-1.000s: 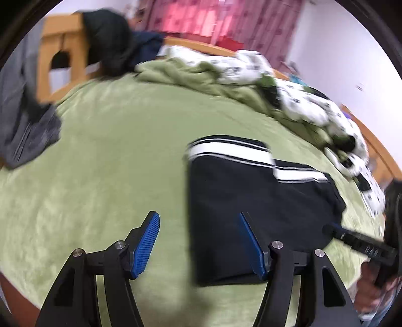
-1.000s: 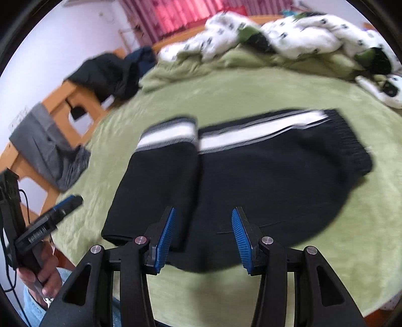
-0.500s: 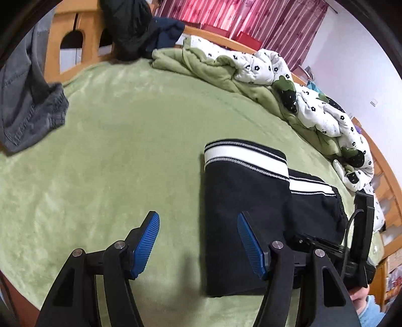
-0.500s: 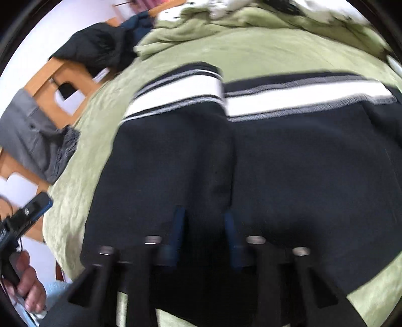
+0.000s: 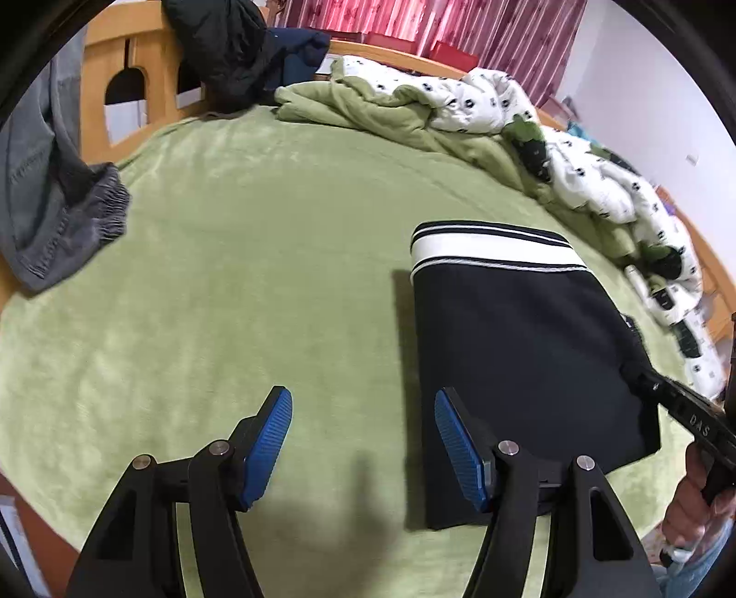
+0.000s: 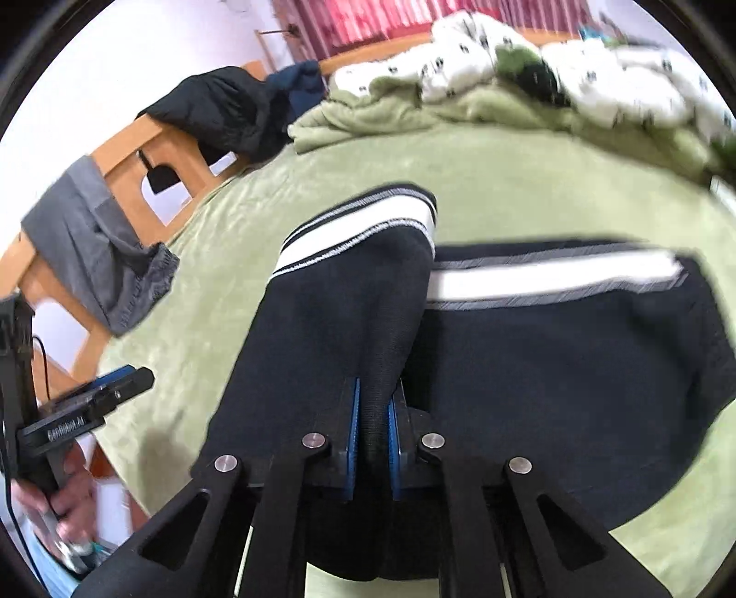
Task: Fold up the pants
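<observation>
On the green bed: black pants (image 5: 520,349) with a white side stripe lie folded on the green blanket (image 5: 257,285), toward its near right part in the left wrist view.
Pants, fold: in the right wrist view the pants (image 6: 552,359) show one black layer lifted over the rest, its striped edge raised above the flat part.
Right gripper (image 6: 371,425): jaws pressed together on a pinch of the black fabric at the near edge of the raised layer; the cloth rises in a ridge from between the blue pads (image 6: 353,414).
Right gripper, pose: low over the pants, pointing across the bed toward the far bedding; in the left wrist view only its black body (image 5: 681,414) shows at the right edge, held in the person's right hand (image 5: 699,501).
Left gripper (image 5: 363,441): jaws spread wide with nothing between them; blue pads (image 5: 271,441) hang above bare blanket just left of the pants' near left edge, not touching the cloth.
Left gripper, pose: tilted down toward the bed; in the right wrist view it (image 6: 99,400) sits off the bed's left side, gripped by the left hand (image 6: 69,506).
Surroundings: rumpled white and green duvet (image 5: 506,115) along the far side; grey trousers (image 5: 50,198) and a dark jacket (image 5: 221,50) draped on the wooden bed frame (image 5: 119,55); red curtain (image 5: 414,23) behind.
</observation>
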Motion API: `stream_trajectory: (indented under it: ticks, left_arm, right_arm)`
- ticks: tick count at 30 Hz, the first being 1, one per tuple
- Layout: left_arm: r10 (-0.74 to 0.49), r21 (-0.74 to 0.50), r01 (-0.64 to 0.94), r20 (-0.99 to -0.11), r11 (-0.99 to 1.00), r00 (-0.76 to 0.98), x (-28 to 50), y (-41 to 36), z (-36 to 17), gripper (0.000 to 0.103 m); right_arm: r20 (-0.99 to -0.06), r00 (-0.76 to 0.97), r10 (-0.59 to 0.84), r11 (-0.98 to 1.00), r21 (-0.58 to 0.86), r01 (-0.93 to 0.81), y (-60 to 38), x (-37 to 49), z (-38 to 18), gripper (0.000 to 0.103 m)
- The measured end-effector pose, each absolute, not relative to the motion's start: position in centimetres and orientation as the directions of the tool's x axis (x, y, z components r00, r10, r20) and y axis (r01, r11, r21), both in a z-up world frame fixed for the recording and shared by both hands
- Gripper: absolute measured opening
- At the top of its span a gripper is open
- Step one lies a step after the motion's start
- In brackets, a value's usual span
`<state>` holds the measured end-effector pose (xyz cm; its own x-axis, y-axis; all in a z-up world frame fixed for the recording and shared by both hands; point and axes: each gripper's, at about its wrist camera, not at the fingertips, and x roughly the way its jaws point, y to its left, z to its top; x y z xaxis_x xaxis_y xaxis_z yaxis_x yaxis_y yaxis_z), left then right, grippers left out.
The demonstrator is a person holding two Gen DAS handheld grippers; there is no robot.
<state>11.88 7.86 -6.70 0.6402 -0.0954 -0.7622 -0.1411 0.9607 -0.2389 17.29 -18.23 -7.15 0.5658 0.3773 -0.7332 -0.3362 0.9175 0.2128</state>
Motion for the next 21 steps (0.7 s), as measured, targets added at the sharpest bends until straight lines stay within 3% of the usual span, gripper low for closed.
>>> stream_trajectory:
  ticks: [4,9,14,21]
  left_arm:
    - [-0.132,-0.251,-0.090,-0.742,0.964,0.657,12.3,5.8,-6.7,0.062]
    - [-0.162,-0.231,-0.021,-0.740,0.973,0.653,12.5,2.7,-7.9,0.062]
    - [-0.190,-0.216,0.040,-0.740,0.975,0.645,12.5,0.3,-9.0,0.062]
    - [-0.336,-0.353,0.087,-0.742,0.932,0.580,12.8,-0.9,-10.7,0.062]
  right_arm:
    - [-0.686,0.665,0.296,0.947,0.117,-0.300,-23.0,17.2,-4.5,0.010]
    - [-0.656,0.728,0.197,0.980,0.109,-0.166,-32.3,18.7,-3.0,0.009]
    - [-0.712,0.700,0.054,0.998,0.052,-0.024,-38.6,20.0,-6.4,0.008]
    - [-0.727,0.685,-0.051,0.999,-0.041,0.030,-41.5,18.5,-9.4,0.008]
